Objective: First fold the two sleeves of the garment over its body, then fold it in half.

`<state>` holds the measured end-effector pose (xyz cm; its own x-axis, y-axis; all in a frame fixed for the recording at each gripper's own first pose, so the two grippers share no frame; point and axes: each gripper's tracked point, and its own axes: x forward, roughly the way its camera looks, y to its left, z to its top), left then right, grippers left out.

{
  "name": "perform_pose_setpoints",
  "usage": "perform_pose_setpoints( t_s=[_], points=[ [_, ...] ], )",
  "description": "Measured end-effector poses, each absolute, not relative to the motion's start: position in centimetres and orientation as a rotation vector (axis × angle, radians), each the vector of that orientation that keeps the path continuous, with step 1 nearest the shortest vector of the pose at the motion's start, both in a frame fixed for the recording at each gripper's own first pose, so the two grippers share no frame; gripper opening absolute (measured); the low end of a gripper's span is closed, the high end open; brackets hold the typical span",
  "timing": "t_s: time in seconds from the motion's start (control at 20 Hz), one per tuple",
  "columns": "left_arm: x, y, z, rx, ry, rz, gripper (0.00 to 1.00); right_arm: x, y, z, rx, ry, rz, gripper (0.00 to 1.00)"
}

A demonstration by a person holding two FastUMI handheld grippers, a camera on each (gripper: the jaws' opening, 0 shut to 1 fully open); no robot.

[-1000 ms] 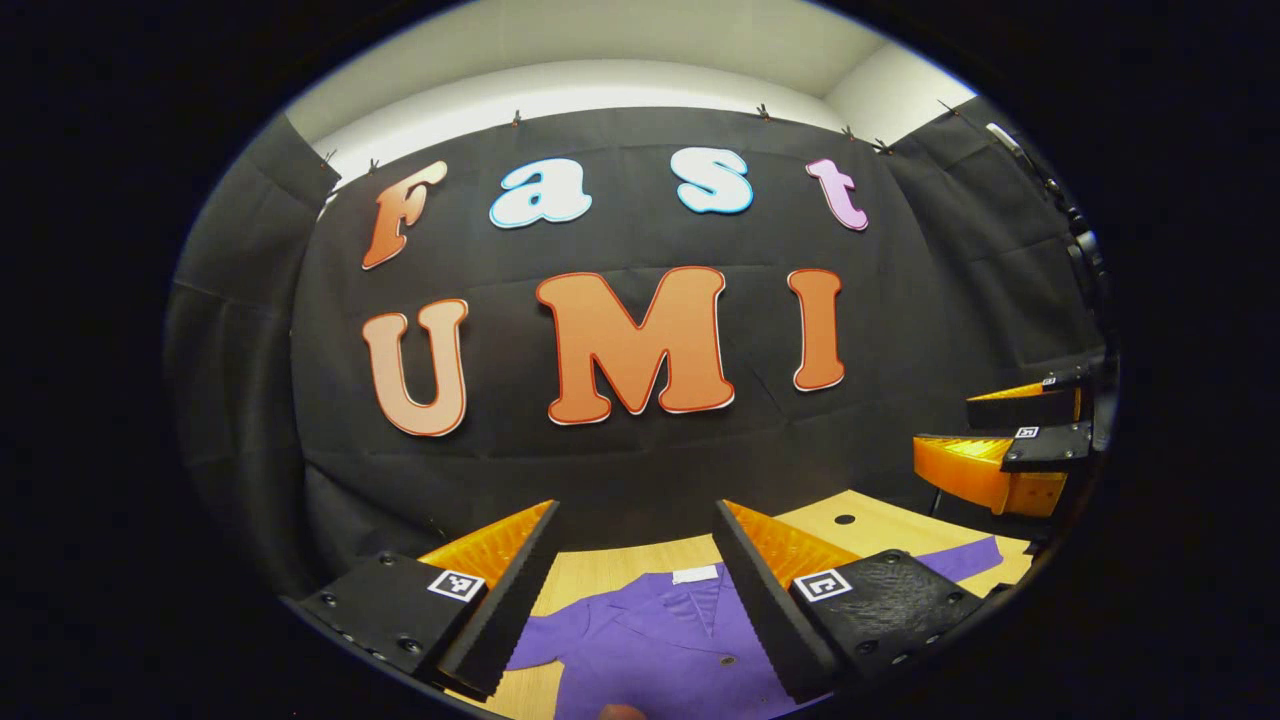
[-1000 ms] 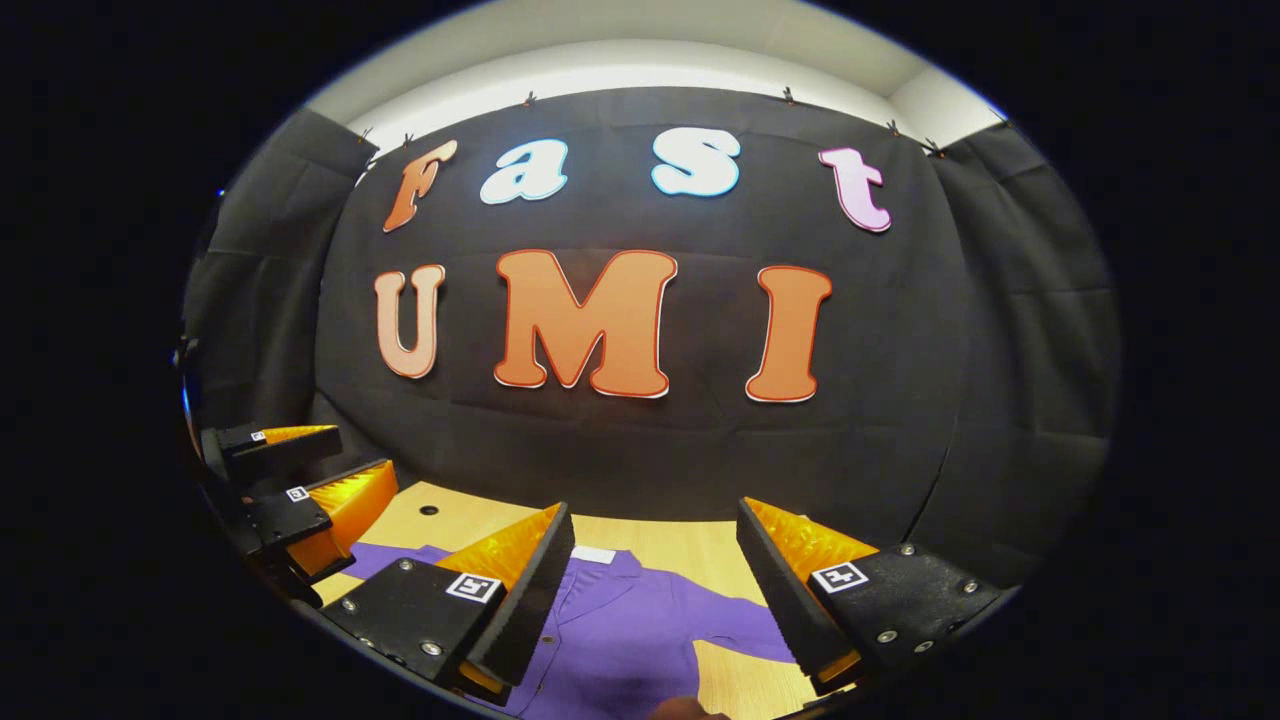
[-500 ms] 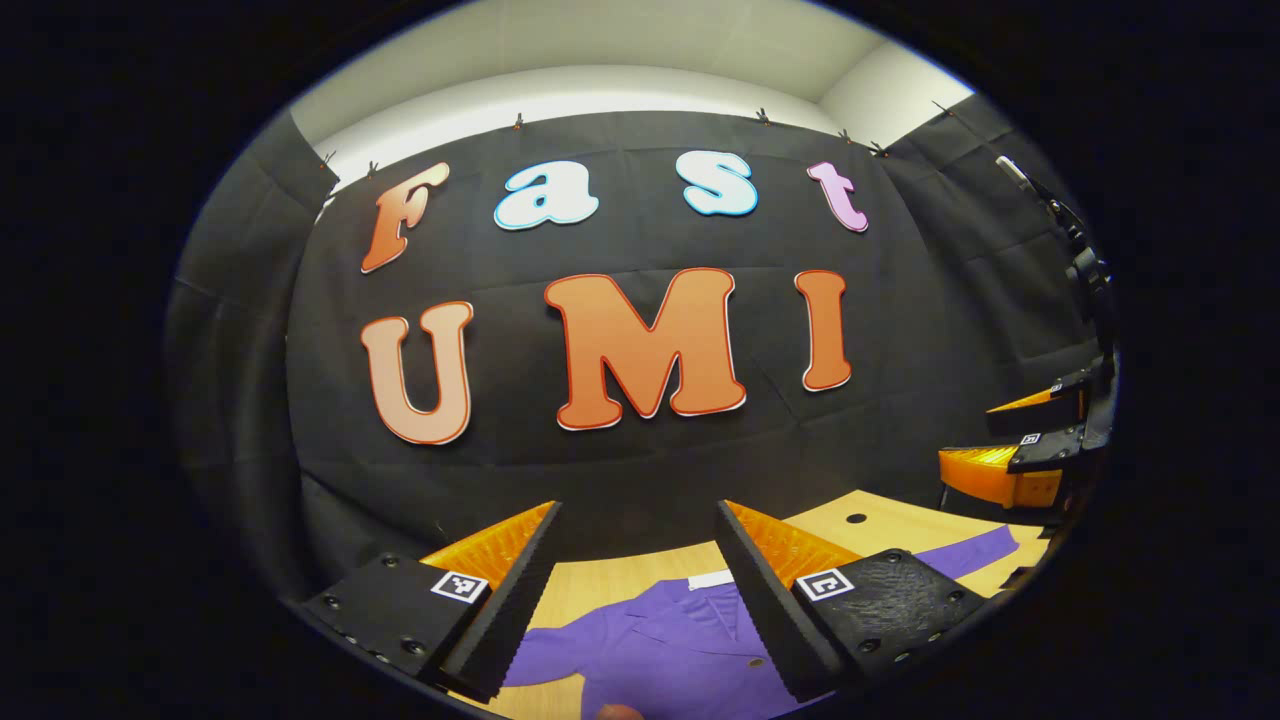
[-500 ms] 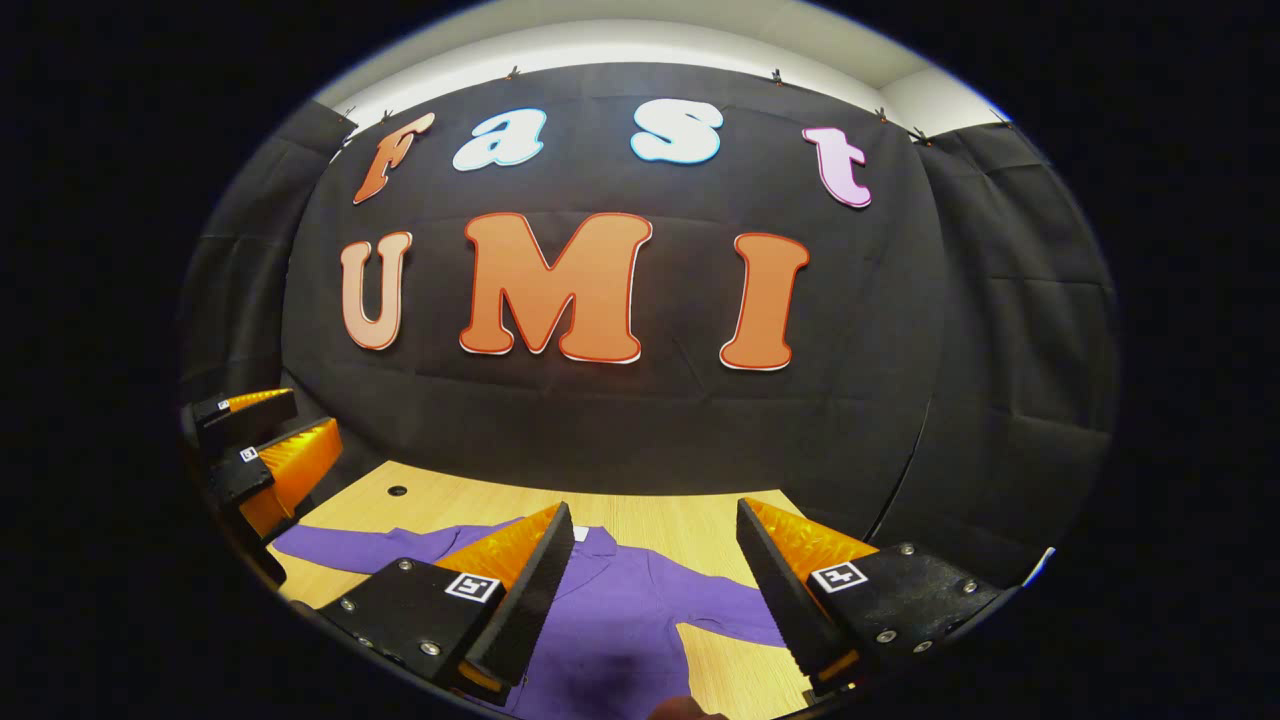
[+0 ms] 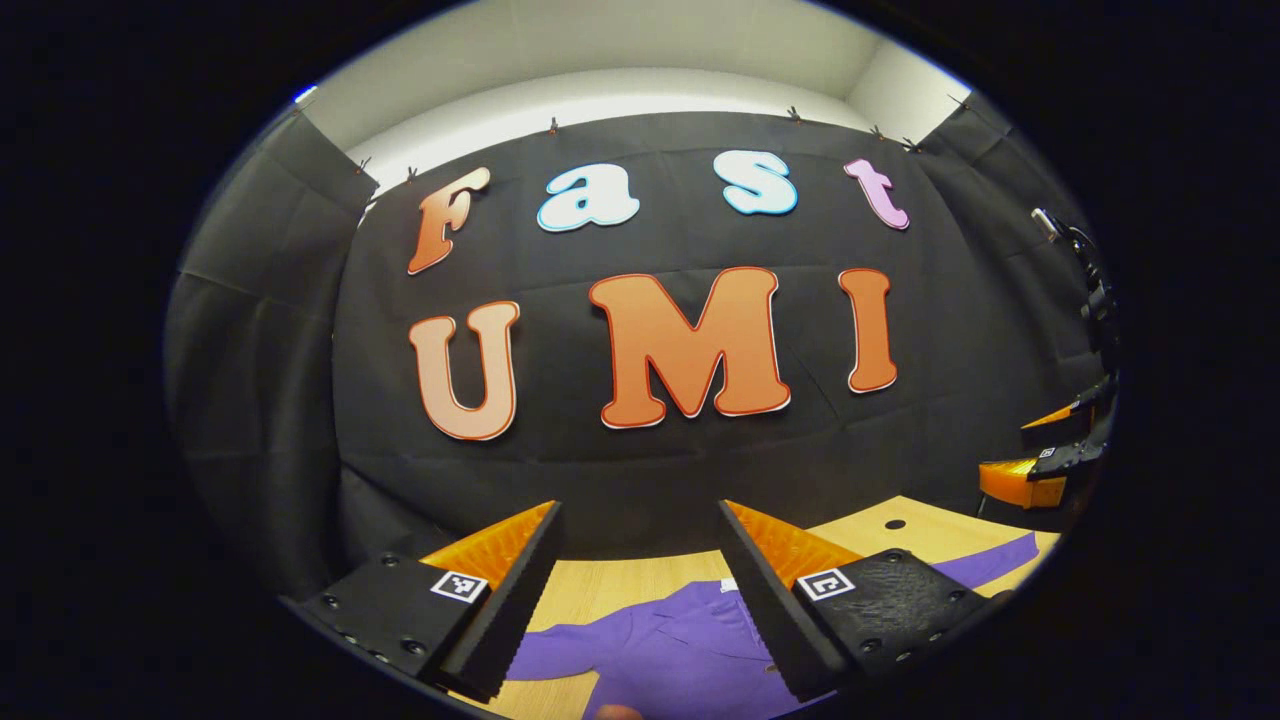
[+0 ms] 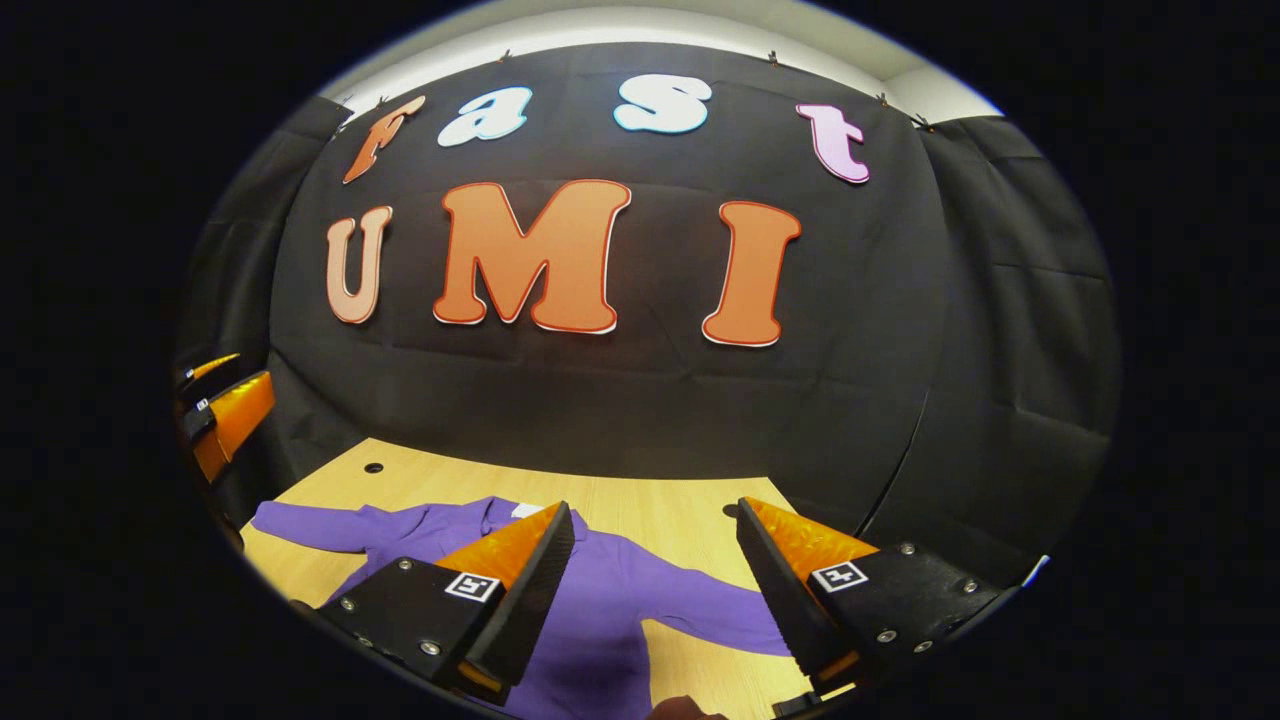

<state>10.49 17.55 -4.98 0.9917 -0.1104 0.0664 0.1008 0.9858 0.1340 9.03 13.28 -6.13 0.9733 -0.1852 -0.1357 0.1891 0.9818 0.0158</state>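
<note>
Garment flat on table beneath both grippers' jaws (wide apart, holding nothing).

Both views are sharp and evenly lit from overhead. A bright strip of white wall glows above the dark cloth. Fisheye bending curves the table edge and stretches everything toward the rim.

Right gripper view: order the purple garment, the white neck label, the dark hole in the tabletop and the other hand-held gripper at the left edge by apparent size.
1. Purple garment, partly hidden by the near fingers.
2. Left hand-held gripper, cut off by the edge, so unsure.
3. and 4. White neck label and dark hole: both tiny, too alike to rank.
</note>
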Motion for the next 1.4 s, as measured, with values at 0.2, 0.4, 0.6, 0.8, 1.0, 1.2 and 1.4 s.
perform_pose_setpoints(
  t_s=[0.2, 0.4, 0.6, 0.8, 1.0, 1.2, 1.4],
  points=[
    [9.7, 17.0, -5.1, 0.131, -0.071, -0.108, 0.96, 8.4, 11.3, -8.3, 0.040, 0.180, -0.226, 0.97],
    [8.8, 16.3, -4.7, 0.140, -0.081, -0.118, 0.96, 7.7, 7.5, -11.6, 0.066, 0.223, -0.307, 0.97],
    [8.0, 16.3, -4.3, 0.137, -0.080, -0.112, 0.96, 6.0, 2.5, -15.4, 0.071, 0.287, -0.417, 0.98],
    [7.3, 16.3, -4.0, 0.152, -0.083, -0.102, 0.96, 4.9, -2.8, -19.0, 0.071, 0.384, -0.523, 0.97],
    [6.9, 16.2, -3.9, 0.149, -0.065, -0.077, 0.97, 4.5, -6.9, -23.0, 0.132, 0.527, -0.580, 0.98],
    [6.4, 16.1, -3.9, 0.162, -0.057, -0.048, 0.96, 3.9, -9.4, -27.2, 0.237, 0.662, -0.605, 0.98],
    [5.9, 15.9, -4.6, 0.174, -0.030, -0.024, 0.96, 3.5, -11.8, -31.4, 0.306, 0.809, -0.598, 0.98]
  ],
)
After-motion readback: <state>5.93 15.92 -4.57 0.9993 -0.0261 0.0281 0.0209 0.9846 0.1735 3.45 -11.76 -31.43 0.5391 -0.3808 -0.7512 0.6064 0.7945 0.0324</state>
